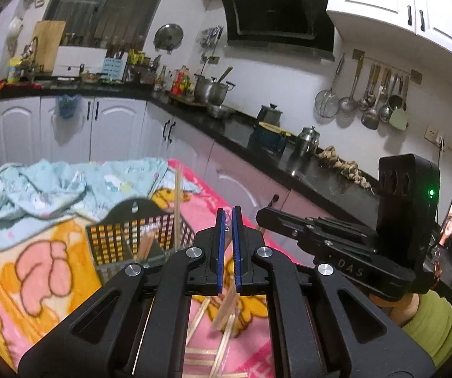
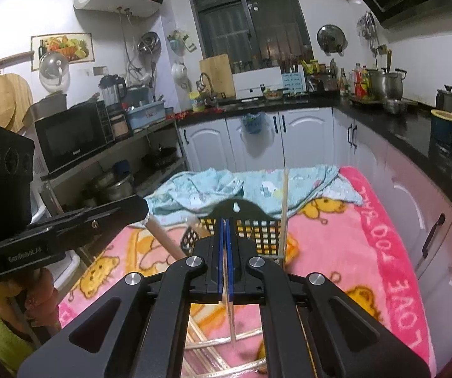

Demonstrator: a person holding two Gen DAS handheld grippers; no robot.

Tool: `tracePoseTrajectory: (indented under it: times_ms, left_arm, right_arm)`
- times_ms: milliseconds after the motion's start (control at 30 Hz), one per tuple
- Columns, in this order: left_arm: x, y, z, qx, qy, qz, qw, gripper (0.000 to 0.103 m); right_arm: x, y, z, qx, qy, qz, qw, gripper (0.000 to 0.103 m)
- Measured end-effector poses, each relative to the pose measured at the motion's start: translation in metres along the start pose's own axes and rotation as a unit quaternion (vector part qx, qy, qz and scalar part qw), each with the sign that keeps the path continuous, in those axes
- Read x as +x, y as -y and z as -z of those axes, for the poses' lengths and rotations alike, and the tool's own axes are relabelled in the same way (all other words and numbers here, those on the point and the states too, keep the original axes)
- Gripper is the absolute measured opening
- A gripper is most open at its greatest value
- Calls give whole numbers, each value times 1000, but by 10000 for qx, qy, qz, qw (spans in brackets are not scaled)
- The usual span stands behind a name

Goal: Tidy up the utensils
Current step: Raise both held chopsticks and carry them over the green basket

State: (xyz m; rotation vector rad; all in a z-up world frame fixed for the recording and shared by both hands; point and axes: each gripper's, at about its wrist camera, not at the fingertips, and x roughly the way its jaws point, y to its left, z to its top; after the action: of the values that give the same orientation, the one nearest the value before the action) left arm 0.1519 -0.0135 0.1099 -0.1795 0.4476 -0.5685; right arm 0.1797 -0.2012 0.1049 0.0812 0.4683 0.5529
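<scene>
Chopsticks everywhere on this pink cartoon blanket (image 2: 367,252), and I've got one gripper in each hand over the mess. My left gripper (image 1: 228,220) has its blue pads nearly together with a pale wooden chopstick (image 1: 226,307) pinched between them; it hangs down blurry below the fingers in the left wrist view. My right gripper (image 2: 225,230) is squeezed tight too, clamping a thin chopstick (image 2: 230,315) that runs down through the pads and pokes out underneath, tip just above the blanket.

Right ahead of both grippers sits the black mesh utensil basket (image 1: 112,239) on the blanket, with a rounded back plate that has a hanging hole. It already has a bunch of chopsticks (image 1: 148,236) leaning inside, plus one long one (image 1: 178,201) standing nearly upright at its right end. More loose chopsticks (image 1: 200,352) are scattered on the blanket below my left fingers, and a few (image 2: 213,343) show under the right gripper as well.

A crumpled light blue cloth (image 1: 37,195) is bunched up behind the basket at the far end of the blanket. Beyond that is the black kitchen counter (image 1: 304,170) with pots on it
</scene>
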Motion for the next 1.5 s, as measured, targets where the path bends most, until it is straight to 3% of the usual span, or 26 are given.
tracePoseTrajectory:
  times_ms: [333, 833, 1233, 1500]
  left_arm:
    - [0, 12, -49, 227, 351, -49, 9991, 2]
    - [15, -4, -102, 114, 640, -254, 9976, 2]
    - [37, -31, -104, -114, 587, -442, 9972, 2]
    - [49, -50, -90, -315, 458, -488, 9973, 2]
  right_arm:
    - [-12, 5, -44, -69, 400, 99, 9991, 2]
    - [-1, 16, -108, -44, 886, 260, 9957, 2]
    - [31, 20, -127, -24, 940, 361, 9949, 2]
    - [53, 26, -116, 56, 844, 386, 9957, 2]
